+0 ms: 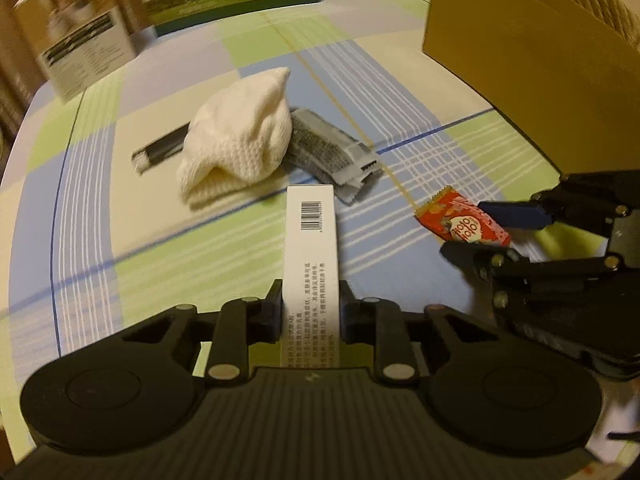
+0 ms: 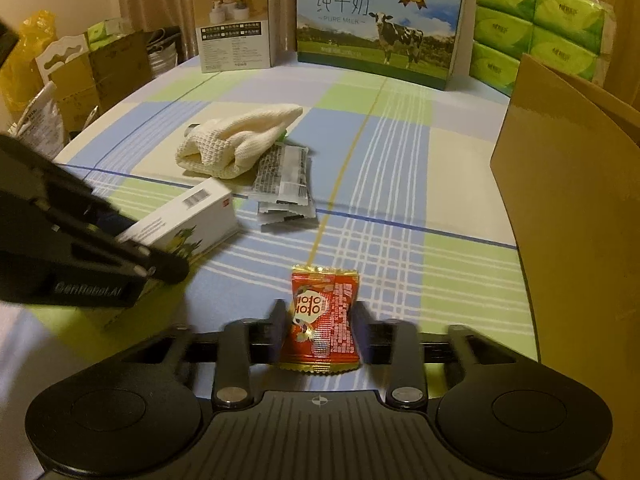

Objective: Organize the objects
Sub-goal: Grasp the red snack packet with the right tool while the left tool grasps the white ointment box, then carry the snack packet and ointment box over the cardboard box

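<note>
My left gripper [image 1: 311,304] is shut on a long white box [image 1: 310,240] with a barcode, pads pressed on its narrow sides; the same white box [image 2: 188,220] shows at the left of the right wrist view with the left gripper [image 2: 160,260] on it. My right gripper [image 2: 320,320] is shut on a red snack packet [image 2: 320,312]. In the left wrist view that red packet [image 1: 464,224] sits between the right gripper's [image 1: 476,228] fingers. A folded white knitted cloth [image 1: 236,140] and grey foil sachets [image 1: 332,152] lie on the checked tablecloth beyond.
A tall brown cardboard box [image 2: 572,200] stands at the right. At the back are a milk carton box [image 2: 380,24], a small product box [image 2: 236,20] and green tissue packs [image 2: 536,28]. A dark flat item [image 1: 160,150] pokes out from under the cloth.
</note>
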Action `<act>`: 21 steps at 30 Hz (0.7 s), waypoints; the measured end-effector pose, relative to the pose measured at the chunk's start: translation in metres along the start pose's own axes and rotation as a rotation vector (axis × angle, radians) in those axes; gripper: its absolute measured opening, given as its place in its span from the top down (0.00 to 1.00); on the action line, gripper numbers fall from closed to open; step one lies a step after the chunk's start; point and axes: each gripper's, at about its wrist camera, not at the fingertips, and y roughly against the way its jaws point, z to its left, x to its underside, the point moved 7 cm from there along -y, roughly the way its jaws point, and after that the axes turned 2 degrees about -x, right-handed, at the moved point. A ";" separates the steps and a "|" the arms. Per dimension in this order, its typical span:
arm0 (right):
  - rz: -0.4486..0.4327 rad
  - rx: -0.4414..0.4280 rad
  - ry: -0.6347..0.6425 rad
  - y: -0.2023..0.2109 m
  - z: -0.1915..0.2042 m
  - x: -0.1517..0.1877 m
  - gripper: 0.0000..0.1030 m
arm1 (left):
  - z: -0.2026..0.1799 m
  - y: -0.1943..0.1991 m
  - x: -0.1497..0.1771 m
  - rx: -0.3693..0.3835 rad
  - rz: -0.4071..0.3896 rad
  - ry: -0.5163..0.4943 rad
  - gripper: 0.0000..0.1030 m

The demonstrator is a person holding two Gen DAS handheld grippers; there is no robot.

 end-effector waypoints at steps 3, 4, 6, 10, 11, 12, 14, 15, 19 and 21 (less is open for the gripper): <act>0.012 -0.016 -0.014 0.004 0.000 0.001 0.75 | -0.003 0.009 0.008 -0.002 0.004 0.068 0.79; 0.011 -0.020 -0.019 0.007 -0.001 0.001 0.75 | -0.004 0.013 0.010 -0.005 0.002 0.086 0.79; -0.005 -0.020 -0.015 0.018 0.000 -0.001 0.75 | -0.007 0.024 0.013 -0.017 -0.009 0.115 0.79; -0.041 -0.029 -0.043 0.050 -0.002 0.000 0.75 | -0.013 0.051 0.018 -0.030 -0.039 0.171 0.79; -0.050 -0.027 -0.047 0.060 -0.004 0.000 0.75 | -0.015 0.058 0.019 -0.032 -0.048 0.187 0.79; -0.056 -0.027 -0.052 0.070 -0.005 0.002 0.75 | -0.018 0.067 0.020 -0.037 -0.058 0.197 0.79; -0.066 -0.026 -0.065 0.089 -0.009 0.005 0.75 | -0.024 0.085 0.021 -0.042 -0.080 0.219 0.79; -0.069 -0.025 -0.076 0.099 -0.012 0.007 0.75 | -0.028 0.093 0.022 -0.041 -0.089 0.231 0.79; -0.096 -0.024 -0.121 0.142 -0.021 0.014 0.75 | -0.047 0.129 0.025 -0.027 -0.127 0.258 0.79; -0.111 -0.017 -0.123 0.162 -0.023 0.015 0.75 | -0.060 0.145 0.027 -0.017 -0.139 0.266 0.79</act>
